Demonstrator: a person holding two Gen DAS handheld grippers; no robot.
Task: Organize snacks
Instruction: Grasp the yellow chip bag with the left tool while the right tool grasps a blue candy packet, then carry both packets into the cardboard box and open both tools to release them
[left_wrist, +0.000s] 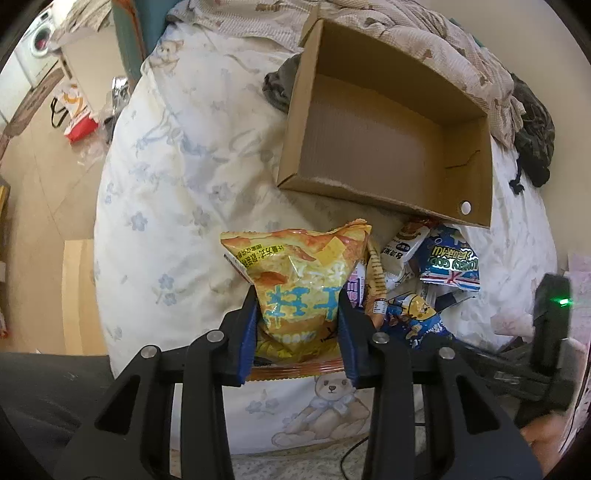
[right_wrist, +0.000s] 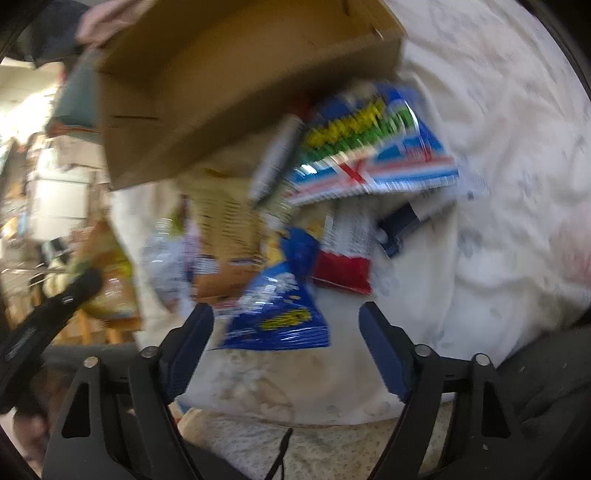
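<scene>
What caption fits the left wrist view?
Left tool grips a yellow snack bag before an empty cardboard box.

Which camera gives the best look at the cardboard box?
The left wrist view: the cardboard box appears whole, sharp and empty inside. The right wrist view shows only part of the box, blurred and cut off at the top.

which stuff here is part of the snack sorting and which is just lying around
Part of the job:
- yellow-orange crinkly snack bag, clamped in the left gripper
- empty brown cardboard box
- blue foil snack packet, in front of the open right gripper
- blue packet with a flag print

Just lying about:
- red and white carrier bag on the floor
- dark crumpled cloth beside the box
- white washing machine
</scene>
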